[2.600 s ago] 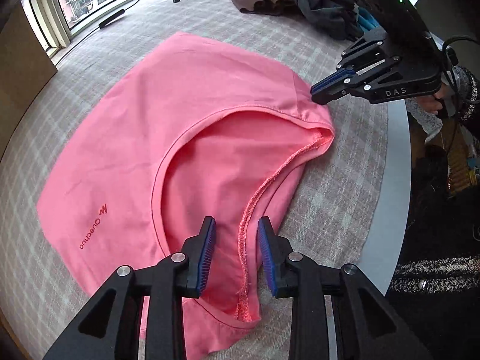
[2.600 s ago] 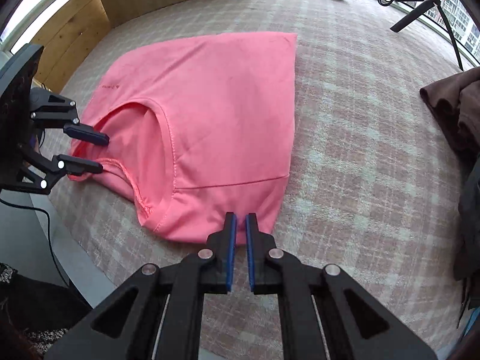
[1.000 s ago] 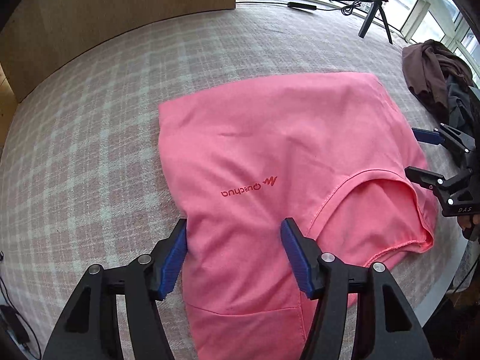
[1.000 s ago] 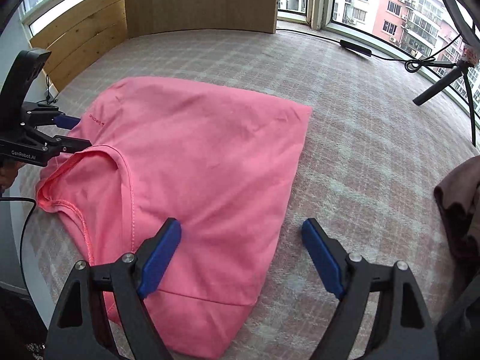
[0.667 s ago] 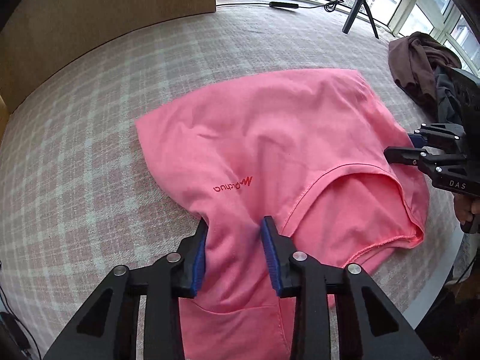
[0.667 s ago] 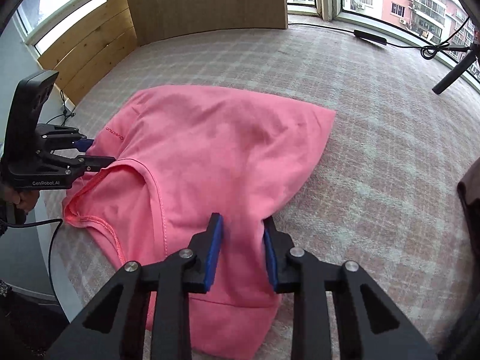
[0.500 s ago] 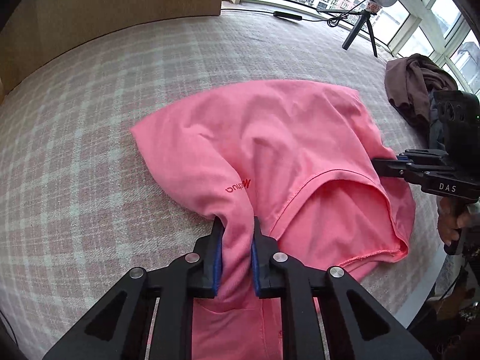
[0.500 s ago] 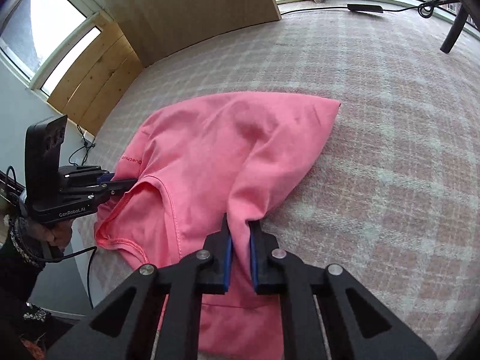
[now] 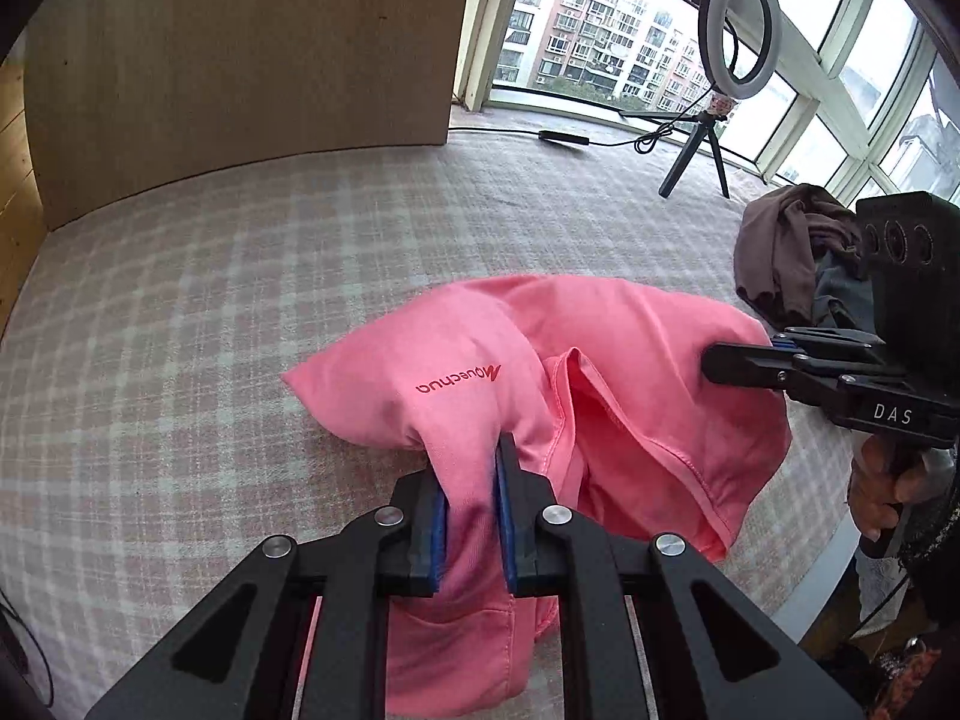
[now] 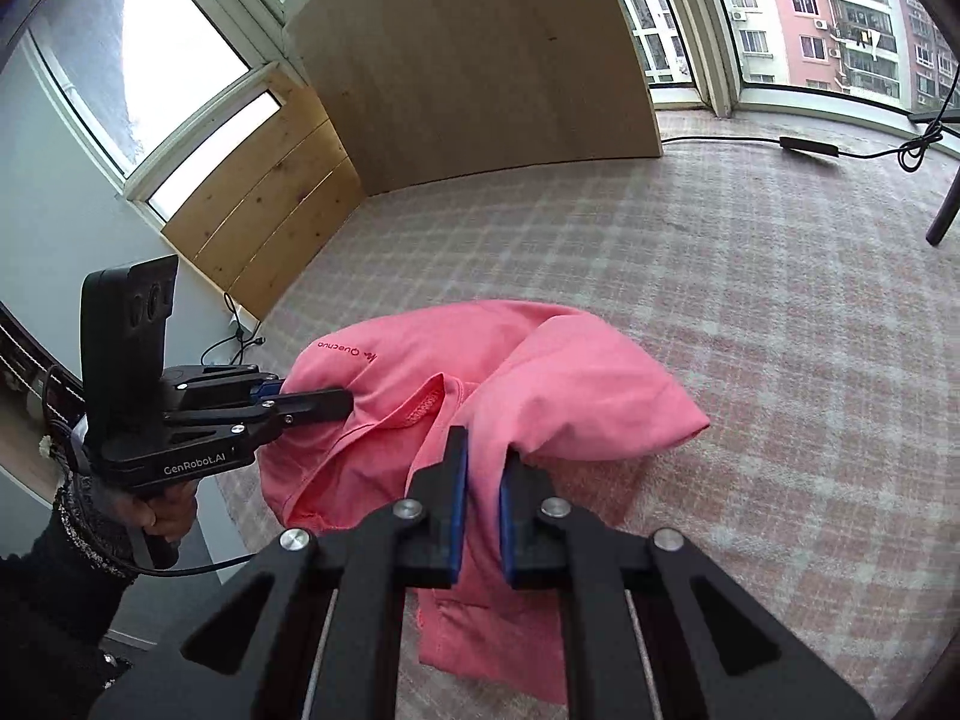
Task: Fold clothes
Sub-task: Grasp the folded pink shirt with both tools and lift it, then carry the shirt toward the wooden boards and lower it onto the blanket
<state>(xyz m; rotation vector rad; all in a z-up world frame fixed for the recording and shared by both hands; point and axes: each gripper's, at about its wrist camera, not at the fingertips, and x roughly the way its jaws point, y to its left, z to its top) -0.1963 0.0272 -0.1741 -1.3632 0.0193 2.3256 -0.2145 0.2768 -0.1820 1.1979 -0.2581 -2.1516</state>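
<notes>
**Operator:** Gripper status, both units?

**Technician:** Left gripper (image 9: 470, 516) is clamping a raised fold of the pink shirt (image 9: 618, 360); its blue pads (image 9: 437, 531) are pressing the cloth from both sides with only the fabric between them. Right gripper (image 10: 478, 516) is doing the same on the opposite side of the garment, jaws closed down onto a pinched ridge of cloth.

**Operator:** Where is the garment sitting?

**Technician:** It is lying near the front edge of the checked counter (image 9: 240, 300). Both pinched portions are being held up off the surface, so the middle is sagging and bunching between the two grippers, while the far edge is resting on the counter. A lower section is hanging beneath the left gripper.

**Operator:** Orientation marks?

**Technician:** Neck opening (image 10: 429, 405) is facing up between the two grippers. Red printed logo (image 9: 459, 380) is showing on the lifted fold just beyond the left gripper.

**Operator:** Other items?

**Technician:** A heap of dark clothes (image 9: 786, 258) is sitting at the counter's right end, just beside the shirt. A ring light (image 9: 737, 30) on a small tripod is standing at the far edge by the window. A black cable (image 10: 807, 147) is running along that far edge.
</notes>
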